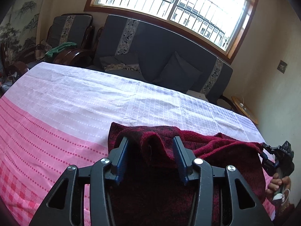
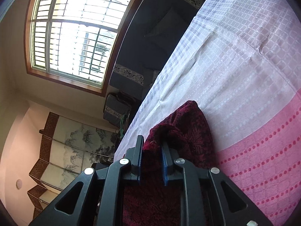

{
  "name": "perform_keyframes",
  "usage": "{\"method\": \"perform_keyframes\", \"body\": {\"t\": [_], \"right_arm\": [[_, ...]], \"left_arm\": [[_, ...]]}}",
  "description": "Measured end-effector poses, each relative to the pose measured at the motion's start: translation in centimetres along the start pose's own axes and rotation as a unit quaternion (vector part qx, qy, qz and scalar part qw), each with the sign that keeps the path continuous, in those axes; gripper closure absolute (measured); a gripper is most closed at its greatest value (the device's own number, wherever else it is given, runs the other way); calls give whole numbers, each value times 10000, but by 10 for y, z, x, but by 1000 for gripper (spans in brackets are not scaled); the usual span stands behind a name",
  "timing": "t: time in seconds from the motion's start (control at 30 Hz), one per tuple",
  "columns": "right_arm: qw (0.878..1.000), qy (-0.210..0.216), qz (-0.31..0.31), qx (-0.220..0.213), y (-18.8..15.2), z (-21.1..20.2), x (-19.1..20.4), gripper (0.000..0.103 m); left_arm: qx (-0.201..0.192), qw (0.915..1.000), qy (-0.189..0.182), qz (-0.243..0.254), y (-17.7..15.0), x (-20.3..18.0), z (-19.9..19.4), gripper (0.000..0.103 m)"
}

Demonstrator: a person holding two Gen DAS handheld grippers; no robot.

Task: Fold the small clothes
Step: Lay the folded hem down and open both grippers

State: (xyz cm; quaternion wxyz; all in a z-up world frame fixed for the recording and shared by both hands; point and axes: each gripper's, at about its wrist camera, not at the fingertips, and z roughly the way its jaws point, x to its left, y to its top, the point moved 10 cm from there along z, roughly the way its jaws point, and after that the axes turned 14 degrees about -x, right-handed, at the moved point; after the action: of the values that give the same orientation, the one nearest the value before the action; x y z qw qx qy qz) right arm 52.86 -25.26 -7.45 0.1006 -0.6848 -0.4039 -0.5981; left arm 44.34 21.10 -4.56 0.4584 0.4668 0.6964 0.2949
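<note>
The dark red knitted garment (image 1: 207, 148) is laid widthwise on the pink-and-white bedsheet (image 1: 56, 113), slack between the parted left gripper (image 1: 150, 141) and, at its opposite end, the slightly parted right gripper (image 2: 152, 143).

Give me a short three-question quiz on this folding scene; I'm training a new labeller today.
1. True or false: the dark red garment lies on a pink and white cloth.
2. Between the left gripper fingers there is: A) nothing, B) a fold of the garment, not pinched, C) a green towel.
3. Fill in: behind the table stands a dark sofa beneath a barred ____.

Key: 1 true. 2 B: the fingers stand apart around a raised fold. 3 window.
</note>
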Motion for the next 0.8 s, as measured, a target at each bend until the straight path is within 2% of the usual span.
{"method": "perform_keyframes", "body": {"t": [0.03, 0.1, 0.2, 0.3, 0.37, 0.43, 0.5, 0.6, 0.67, 0.73, 0.8], "right_arm": [[9999, 58, 85, -91, 4, -3, 0, 69], [9993, 154, 197, -271, 12, -10, 0, 58], [9987, 190, 27, -482, 21, -24, 8, 58], [9972, 179, -710, -167, 7, -26, 31, 59], [9903, -1, -1378, 154, -11, -19, 46, 59], [9808, -71, -1904, 417, -30, -8, 59, 61], [9714, -192, -2314, 504, -39, 3, 69, 61], [9664, -221, -2478, 646, -46, 23, 73, 61], [9592, -470, -2697, 706, -45, 38, 67, 61], [9535, -721, -2840, 707, -38, 52, 55, 61], [9546, -964, -2717, 750, -28, 61, 37, 63]], "left_arm": [[-137, 9999, 49, -60, 5, 2, -3, 32], [-462, 9988, 63, -126, 18, 5, -10, 28], [-671, 9976, 119, -112, 33, 7, -19, 25], [-706, 9975, -52, -22, 37, 2, -26, 25], [-603, 9980, 1, 210, 33, -3, -27, 25], [-439, 9985, -157, 297, 24, -10, -25, 26], [-318, 9984, -230, 396, 15, -17, -21, 28], [-96, 9979, -379, 526, -1, -27, -9, 30], [17, 9970, -369, 674, -10, -30, 3, 30], [135, 9969, -262, 728, -20, -24, 18, 30], [289, 9976, -75, 617, -27, -10, 31, 30]]}}
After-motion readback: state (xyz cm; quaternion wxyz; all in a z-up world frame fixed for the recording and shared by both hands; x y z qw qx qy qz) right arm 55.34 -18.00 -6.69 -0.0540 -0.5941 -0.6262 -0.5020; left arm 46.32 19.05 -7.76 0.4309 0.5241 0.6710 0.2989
